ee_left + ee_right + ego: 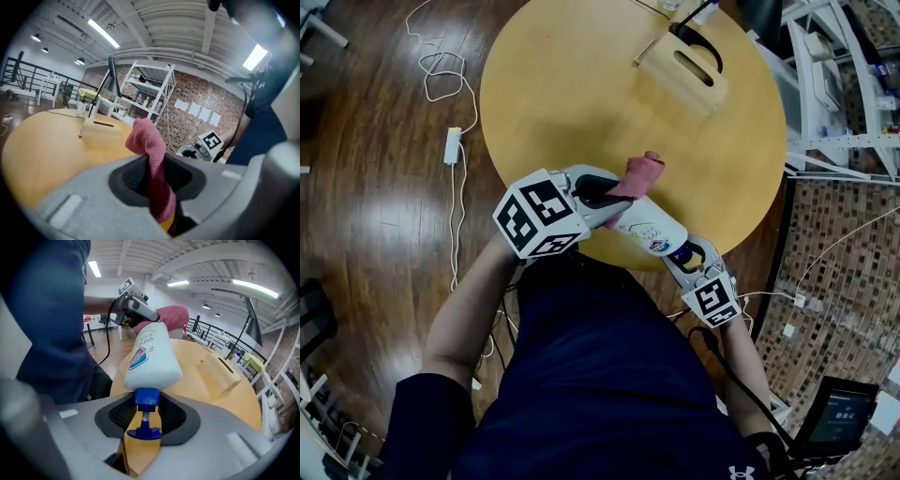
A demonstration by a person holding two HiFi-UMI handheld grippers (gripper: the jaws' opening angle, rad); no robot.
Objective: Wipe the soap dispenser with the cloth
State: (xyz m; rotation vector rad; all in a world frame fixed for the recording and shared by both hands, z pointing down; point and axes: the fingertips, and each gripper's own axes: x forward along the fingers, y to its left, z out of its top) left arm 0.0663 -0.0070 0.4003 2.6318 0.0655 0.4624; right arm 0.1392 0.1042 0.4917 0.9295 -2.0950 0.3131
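Wiping: left hand-held gripper [154, 177] pinching pink terry cloth [147, 139] against white plastic soap dispenser [153, 357], held by right hand-held gripper [148, 417]; next, probably rub along it.

Right hand-held gripper [147, 416] is clamped on the blue pump neck of the soap dispenser [152, 357]; white bottle pts away, over the round desk [234, 404]. Pink cloth [171, 317] touches the bottle's far end, pinched by left hand-held gripper [149, 315]. Slotted wooden box [220, 371] on desk, right. Person's dark-blue shirt [51, 319] near left.
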